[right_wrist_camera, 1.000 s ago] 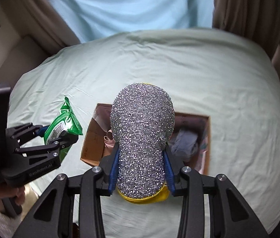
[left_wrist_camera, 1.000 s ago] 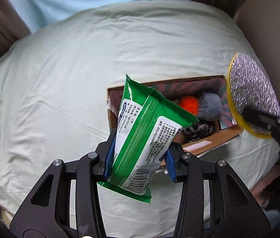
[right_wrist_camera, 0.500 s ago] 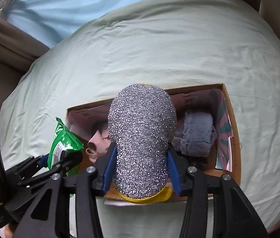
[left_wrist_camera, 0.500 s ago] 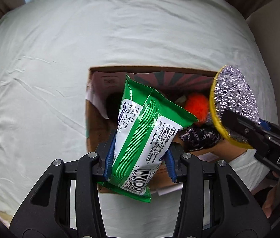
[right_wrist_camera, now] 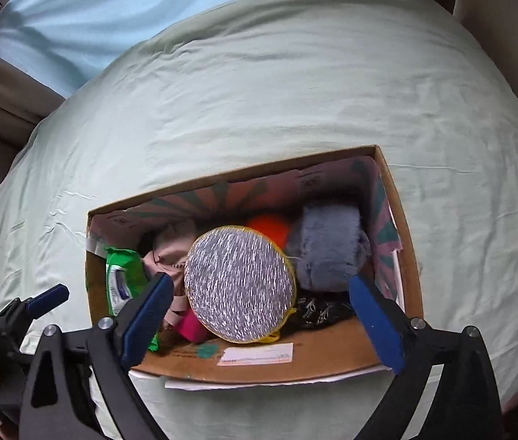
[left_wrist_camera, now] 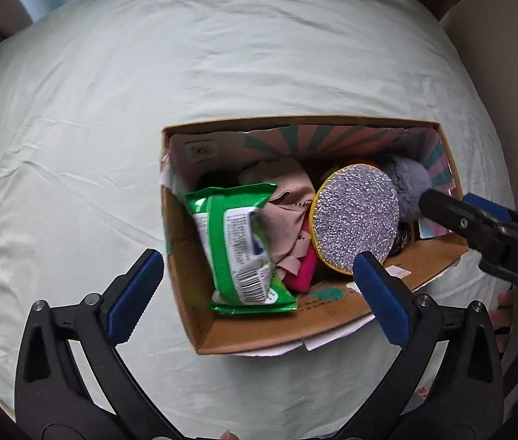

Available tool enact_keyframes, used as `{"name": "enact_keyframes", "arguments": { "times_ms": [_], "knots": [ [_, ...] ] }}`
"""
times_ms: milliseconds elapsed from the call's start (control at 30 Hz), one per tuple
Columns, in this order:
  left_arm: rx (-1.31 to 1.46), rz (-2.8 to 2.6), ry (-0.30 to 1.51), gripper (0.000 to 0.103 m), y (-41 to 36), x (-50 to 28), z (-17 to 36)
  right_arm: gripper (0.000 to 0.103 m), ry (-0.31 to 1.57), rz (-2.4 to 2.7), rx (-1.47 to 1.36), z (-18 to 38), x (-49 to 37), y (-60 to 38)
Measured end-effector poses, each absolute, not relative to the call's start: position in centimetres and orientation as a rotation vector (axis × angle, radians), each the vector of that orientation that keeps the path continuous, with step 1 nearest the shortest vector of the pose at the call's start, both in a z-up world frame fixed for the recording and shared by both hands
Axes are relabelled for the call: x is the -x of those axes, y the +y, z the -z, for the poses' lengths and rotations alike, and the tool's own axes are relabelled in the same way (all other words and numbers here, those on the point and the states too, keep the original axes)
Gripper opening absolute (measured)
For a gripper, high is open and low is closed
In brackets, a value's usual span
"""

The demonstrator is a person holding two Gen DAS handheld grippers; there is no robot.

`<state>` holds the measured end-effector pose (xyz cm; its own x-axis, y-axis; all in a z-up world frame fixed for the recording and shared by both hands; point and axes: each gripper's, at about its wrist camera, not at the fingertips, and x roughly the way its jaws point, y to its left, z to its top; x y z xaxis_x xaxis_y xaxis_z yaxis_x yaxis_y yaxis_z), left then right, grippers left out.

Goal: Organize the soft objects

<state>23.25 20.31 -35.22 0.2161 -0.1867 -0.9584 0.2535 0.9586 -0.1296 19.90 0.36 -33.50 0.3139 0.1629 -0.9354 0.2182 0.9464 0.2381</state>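
Wipes pack lies in the box, long axis twelve-to-six, at twelve o'clock from the left gripper. Its jaws have just sprung wide, empty. Right gripper, likewise just opened wide, hangs over the scourer.

**Box on the bed, things packed inside**

A box sat on the bed. Inside, a wipes packet lay at the left, cloth beside it, a round scrubber mid-box, a plush toy at the right.
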Motion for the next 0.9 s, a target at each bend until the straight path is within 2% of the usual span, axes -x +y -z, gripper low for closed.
{"name": "enact_keyframes", "arguments": {
  "times_ms": [233,433,667,900],
  "knots": [
    [-0.042,0.287,1.287,0.103,21.2,-22.4,33.5,0.096,1.237,0.028,-0.341,32.1,-18.8,0.2],
    [-0.031,0.257,1.222,0.103,20.5,-20.5,29.5,0.095,1.189,-0.013,-0.310,29.4,-17.7,0.3],
    [0.023,0.245,1.090,0.103,18.8,-16.8,21.0,0.095,1.083,-0.064,-0.258,22.3,-15.1,-1.2],
    [0.045,0.197,0.889,0.103,17.2,-12.5,10.9,0.095,0.867,-0.070,-0.127,12.2,-10.6,-3.7]
  ]
}}
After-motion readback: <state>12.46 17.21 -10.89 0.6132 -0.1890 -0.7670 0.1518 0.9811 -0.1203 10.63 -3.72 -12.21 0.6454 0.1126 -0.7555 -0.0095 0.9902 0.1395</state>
